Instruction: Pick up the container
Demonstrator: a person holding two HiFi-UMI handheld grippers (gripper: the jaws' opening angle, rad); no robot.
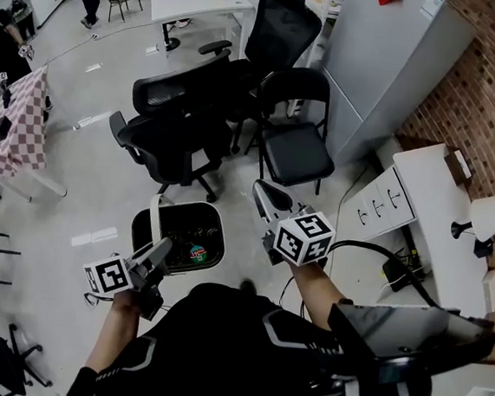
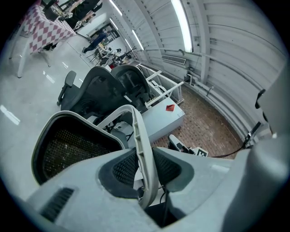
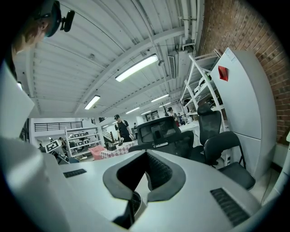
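My left gripper [image 2: 144, 170] clamps the white handle [image 2: 141, 136] of the black mesh container [image 1: 179, 234], low in front of me near the black chairs [image 1: 180, 134]. My right gripper [image 3: 144, 179] is closed on nothing, held just beside it. A round red-and-green label [image 1: 197, 251] inside the container is too small to read.

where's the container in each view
Head view: container lower left of centre, held by left tongs.
Left gripper view: container fills lower left, its handle clamped in the tongs.
Right gripper view: not in it.
Shared landmark: grey cabinet.
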